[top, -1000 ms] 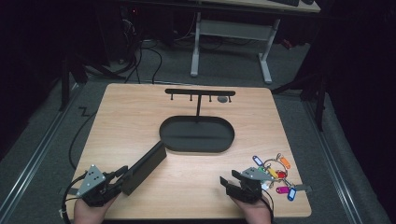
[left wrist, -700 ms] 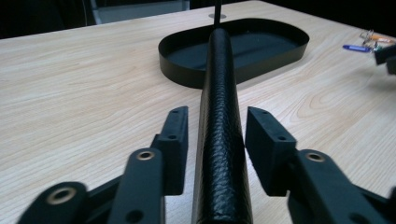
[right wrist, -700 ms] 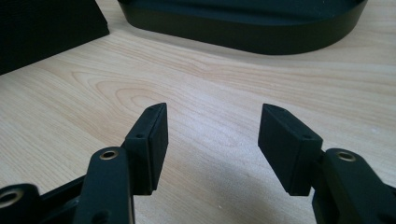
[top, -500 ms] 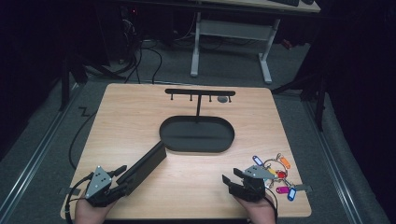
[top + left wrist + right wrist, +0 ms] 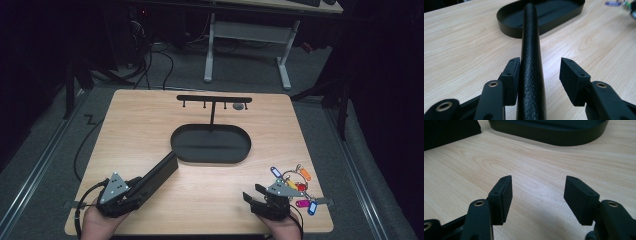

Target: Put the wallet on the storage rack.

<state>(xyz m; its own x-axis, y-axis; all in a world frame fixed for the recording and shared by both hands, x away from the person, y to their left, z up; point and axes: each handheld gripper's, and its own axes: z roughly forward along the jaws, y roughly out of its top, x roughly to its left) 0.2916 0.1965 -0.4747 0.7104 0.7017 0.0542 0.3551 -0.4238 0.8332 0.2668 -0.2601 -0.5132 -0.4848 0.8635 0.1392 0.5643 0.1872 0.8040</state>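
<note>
Left gripper (image 5: 537, 82) loosened around black case (image 5: 531, 62), right gripper (image 5: 536, 197) wide, pale wood table (image 5: 150, 125), dark room.

Your table (image 5: 150, 125) is evenly lit from above, while the floor (image 5: 45, 150) and room around it fall off into near black. The high view is soft and a little grainy. Shadows on the wood are faint and short. In both gripper views the wood grain is sharp at mid distance, your tongs (image 5: 537, 197) blur at the bottom edge, and the tray (image 5: 541, 15) softens.
</note>
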